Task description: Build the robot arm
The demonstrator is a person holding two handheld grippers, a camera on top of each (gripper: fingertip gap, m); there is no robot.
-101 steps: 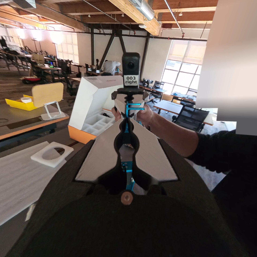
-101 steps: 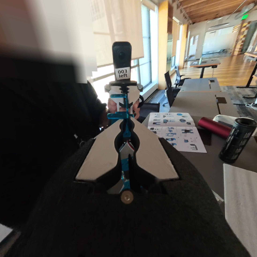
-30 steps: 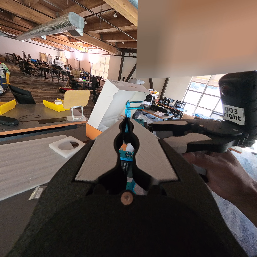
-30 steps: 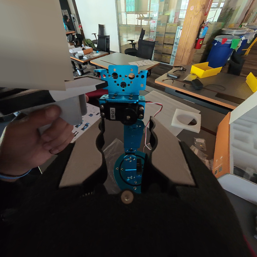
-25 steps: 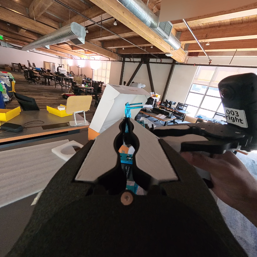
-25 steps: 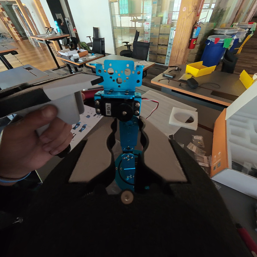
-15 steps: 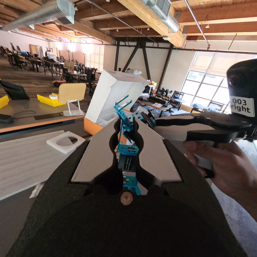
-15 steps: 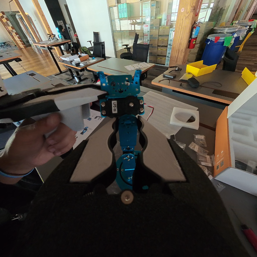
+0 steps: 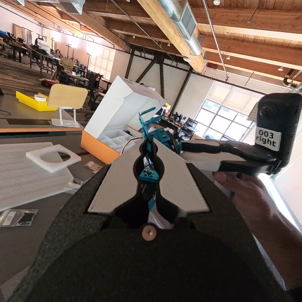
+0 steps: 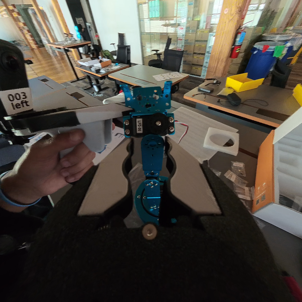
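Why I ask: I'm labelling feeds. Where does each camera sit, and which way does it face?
Left wrist view: on the left tongs, facing the windows; they are shut on the blue servo assembly. The right tongs and right hand show at the right.
Right wrist view: on the right tongs, facing desks and a blue barrel; the assembly lies between them. The left hand shows at the left.
Shared: the assembly, foam square, open box.
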